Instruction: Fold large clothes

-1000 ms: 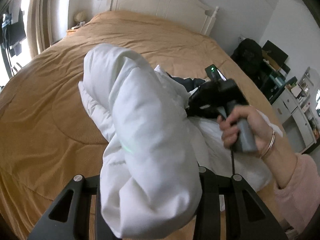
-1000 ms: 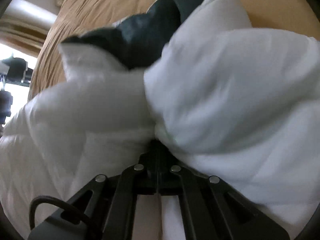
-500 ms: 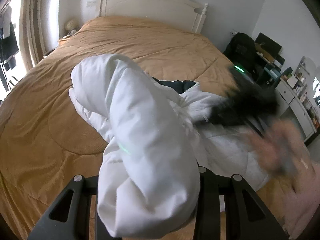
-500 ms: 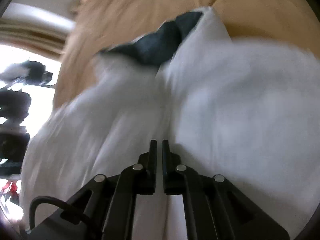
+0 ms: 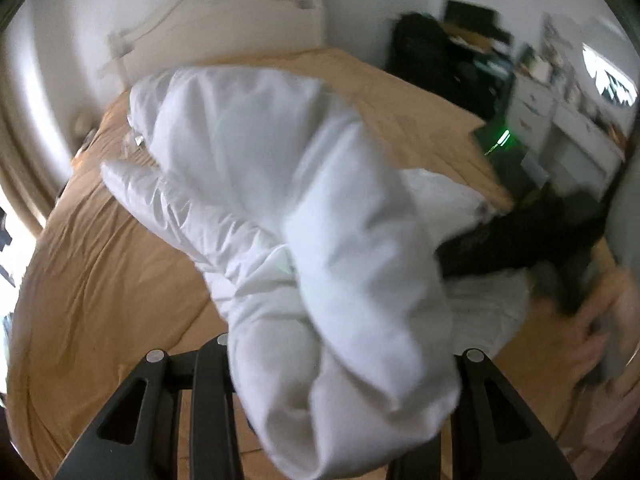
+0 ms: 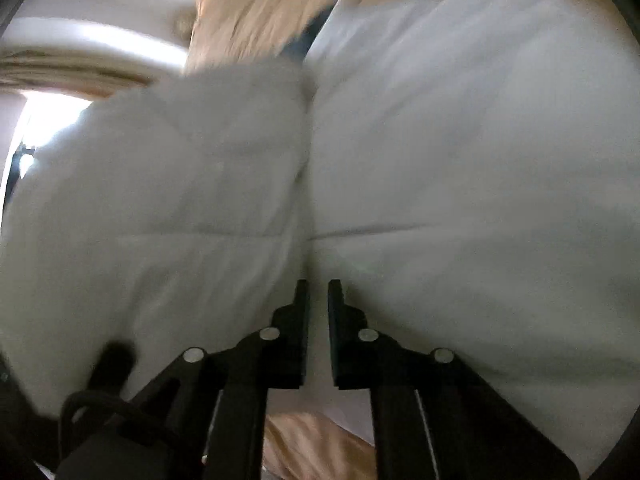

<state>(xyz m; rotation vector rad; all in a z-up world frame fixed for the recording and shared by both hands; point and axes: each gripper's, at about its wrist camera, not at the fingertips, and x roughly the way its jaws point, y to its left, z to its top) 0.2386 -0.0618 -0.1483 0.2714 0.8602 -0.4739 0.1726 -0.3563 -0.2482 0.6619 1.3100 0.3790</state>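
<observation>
A white puffy jacket (image 5: 304, 216) lies on the tan bed. My left gripper (image 5: 320, 364) is shut on a thick sleeve of it and holds the sleeve lifted over the bed; the cloth hides its fingertips. In the right wrist view the jacket (image 6: 440, 152) fills the frame, with a sliver of dark lining at the top. My right gripper (image 6: 318, 292) hovers just above the jacket body with its fingers a narrow gap apart and nothing between them. It also shows blurred in the left wrist view (image 5: 520, 240), at the jacket's right side.
The tan bedspread (image 5: 100, 260) spreads to the left and far side, with a white headboard (image 5: 224, 24) behind. A black bag (image 5: 432, 60) and white drawers (image 5: 560, 120) stand off the bed's right side. A hand in a pink sleeve (image 5: 600, 340) holds the right gripper.
My right gripper let go of the jacket fold, drew back and opened slightly. My left gripper lifted the sleeve higher and swung it right, toward the jacket body.
</observation>
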